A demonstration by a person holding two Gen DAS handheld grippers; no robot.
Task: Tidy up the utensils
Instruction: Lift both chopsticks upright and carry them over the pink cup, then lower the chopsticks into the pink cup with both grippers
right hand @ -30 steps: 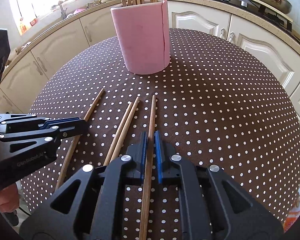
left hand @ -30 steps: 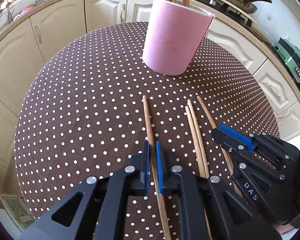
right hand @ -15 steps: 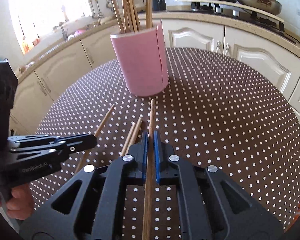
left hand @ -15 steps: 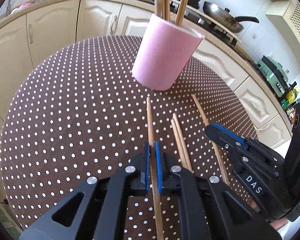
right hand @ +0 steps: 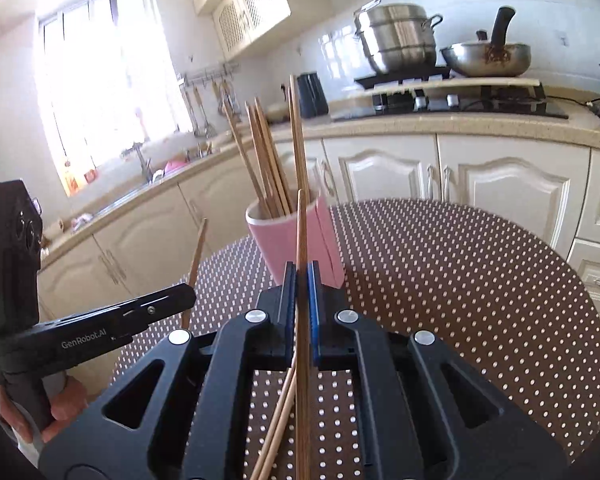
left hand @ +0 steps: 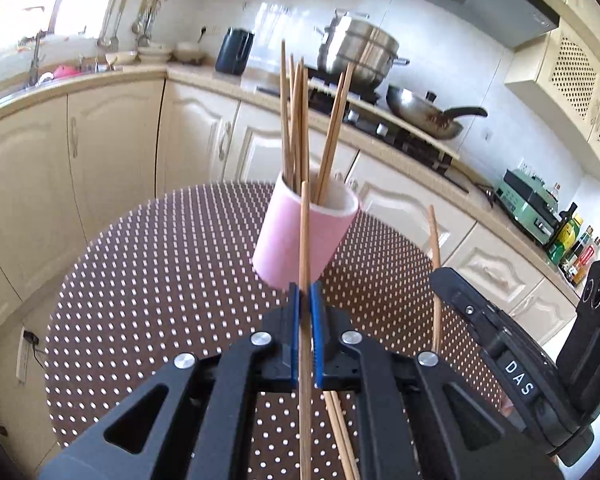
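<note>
A pink cup (left hand: 304, 236) with several wooden chopsticks upright in it stands on the round dotted table (left hand: 160, 280); it also shows in the right wrist view (right hand: 296, 240). My left gripper (left hand: 305, 292) is shut on a chopstick (left hand: 305, 232), lifted off the table and pointing up toward the cup. My right gripper (right hand: 301, 276) is shut on another chopstick (right hand: 301, 224), also lifted. Each gripper shows in the other's view, the right one (left hand: 480, 320) and the left one (right hand: 140, 312). Two chopsticks (left hand: 340, 432) still lie on the table below.
Cream kitchen cabinets (left hand: 80, 160) curve around behind the table. A hob with a steel pot (left hand: 356, 52) and a pan (left hand: 424, 114) stands on the counter. A sink (right hand: 148, 176) lies under the window.
Both grippers have risen from the table and tilted up, each carrying its chopstick. The view has swung from the tabletop to the cup and the kitchen wall.
</note>
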